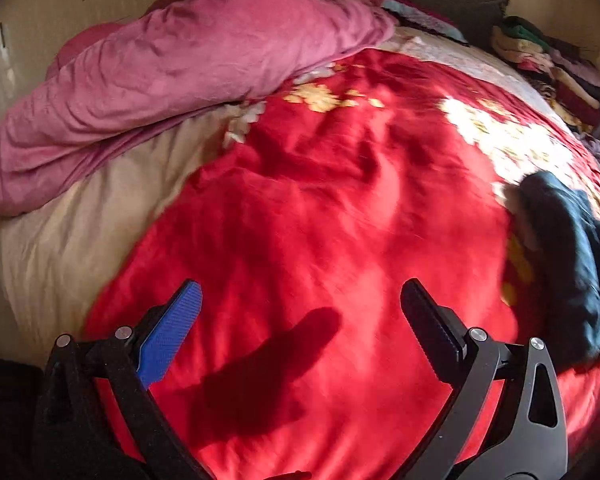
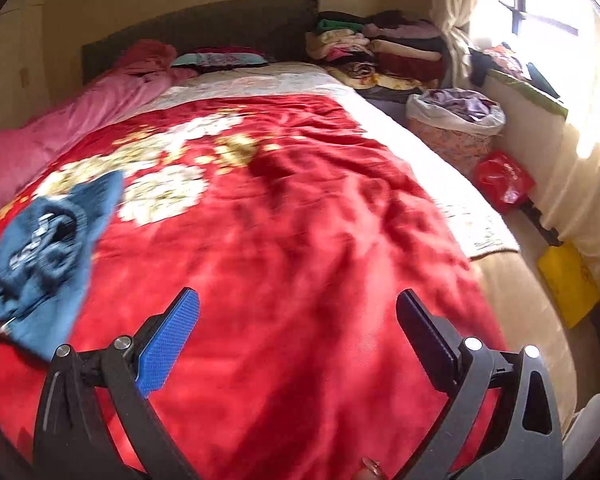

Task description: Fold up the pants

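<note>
left gripper [image 1: 300,312] jaws wide apart, nothing between them, hovering over the red blanket [image 1: 300,208]. right gripper [image 2: 298,320] likewise spread wide and empty. the pants [image 2: 48,248] — a crumpled blue heap, not yet laid flat — lie on the blanket between the two grippers, right of the left one [image 1: 572,264] and left of the right one. both views are blurred.

risks, judged: grabbing the heap blind could pinch several layers at once, or catch the plush blanket along with the cloth and drag it up. waistband and legs can't be told apart yet, so a wrong corner could twist the fold.
</note>
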